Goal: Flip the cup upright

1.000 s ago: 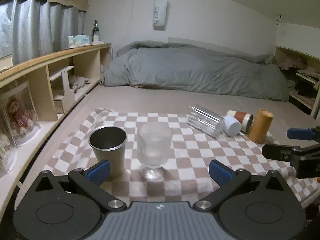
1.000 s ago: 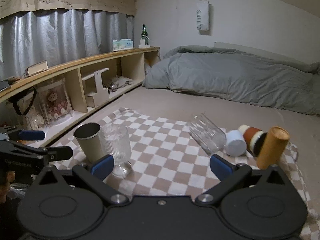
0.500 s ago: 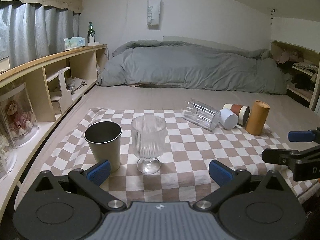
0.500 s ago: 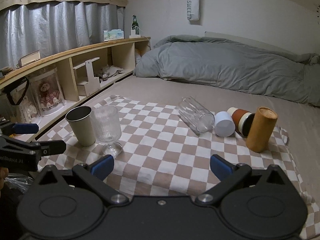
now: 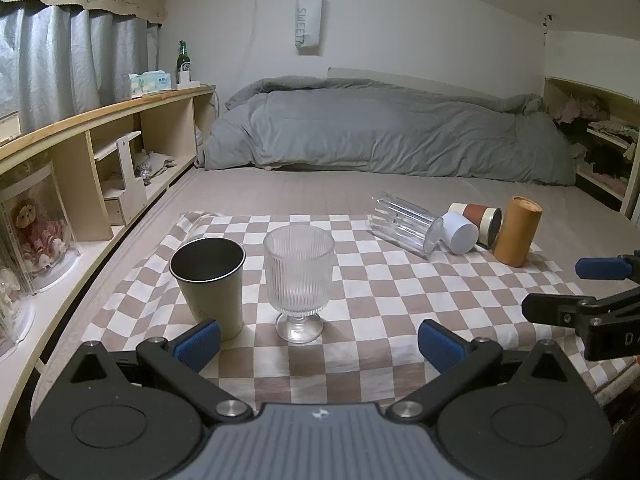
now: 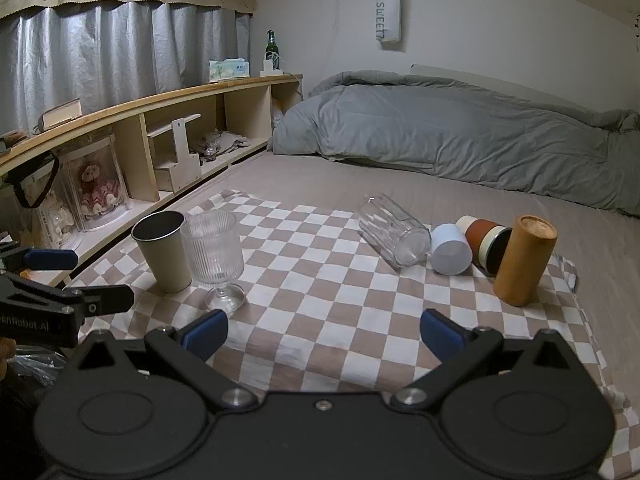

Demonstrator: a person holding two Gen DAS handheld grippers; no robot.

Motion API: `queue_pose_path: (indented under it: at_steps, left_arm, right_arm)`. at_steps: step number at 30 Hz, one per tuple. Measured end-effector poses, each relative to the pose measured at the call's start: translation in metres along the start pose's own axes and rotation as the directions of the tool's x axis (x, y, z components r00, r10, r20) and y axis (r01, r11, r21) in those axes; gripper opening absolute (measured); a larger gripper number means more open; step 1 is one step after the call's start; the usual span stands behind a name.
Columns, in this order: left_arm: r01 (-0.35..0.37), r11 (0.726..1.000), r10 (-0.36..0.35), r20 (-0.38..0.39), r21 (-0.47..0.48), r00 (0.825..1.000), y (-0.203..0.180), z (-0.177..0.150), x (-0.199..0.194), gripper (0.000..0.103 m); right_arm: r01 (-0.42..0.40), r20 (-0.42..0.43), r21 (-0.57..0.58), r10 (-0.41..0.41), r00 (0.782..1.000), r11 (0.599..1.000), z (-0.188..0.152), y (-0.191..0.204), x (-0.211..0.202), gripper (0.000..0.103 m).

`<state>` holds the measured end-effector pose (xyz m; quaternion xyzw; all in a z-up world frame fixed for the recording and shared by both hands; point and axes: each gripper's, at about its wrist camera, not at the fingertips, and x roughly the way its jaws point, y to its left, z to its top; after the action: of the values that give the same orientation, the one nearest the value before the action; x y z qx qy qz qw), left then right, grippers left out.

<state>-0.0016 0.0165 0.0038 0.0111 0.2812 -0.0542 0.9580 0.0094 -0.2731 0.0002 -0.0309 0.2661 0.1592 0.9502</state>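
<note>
On a checkered cloth (image 5: 372, 292) (image 6: 320, 280), a metal cup (image 5: 208, 280) (image 6: 162, 254) and a ribbed stemmed glass (image 5: 298, 280) (image 6: 214, 258) stand upright at the left. A clear tumbler (image 5: 404, 224) (image 6: 394, 236), a white cup (image 5: 460, 234) (image 6: 450, 250) and a brown-and-cream cup (image 5: 478, 218) (image 6: 486, 240) lie on their sides at the right. A tan cylinder (image 5: 516, 230) (image 6: 524, 266) stands beside them. My left gripper (image 5: 318, 344) is open and empty, just short of the stemmed glass. My right gripper (image 6: 324, 330) is open and empty, near the cloth's front edge.
A wooden shelf unit (image 5: 100, 152) (image 6: 160, 148) runs along the left with boxed dolls and small items. A grey duvet (image 5: 380, 136) (image 6: 460, 132) lies at the back. Shelves with clothes (image 5: 600, 128) stand at the far right.
Both grippers have pulled back and risen from the cloth, so the cups look farther away. The stemmed glass stands free. Both grippers stay open.
</note>
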Motion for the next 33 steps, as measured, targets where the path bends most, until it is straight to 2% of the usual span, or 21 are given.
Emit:
queue_pose_path:
  at_steps: [33]
  left_arm:
    - [-0.010,1.000,0.010,-0.001,-0.001,1.000,0.0064,-0.0003,-0.0019,0.103]
  right_arm:
    - [0.008,-0.004,0.004,-0.008,1.000,1.000,-0.0021,-0.0002,0.0026,0.103]
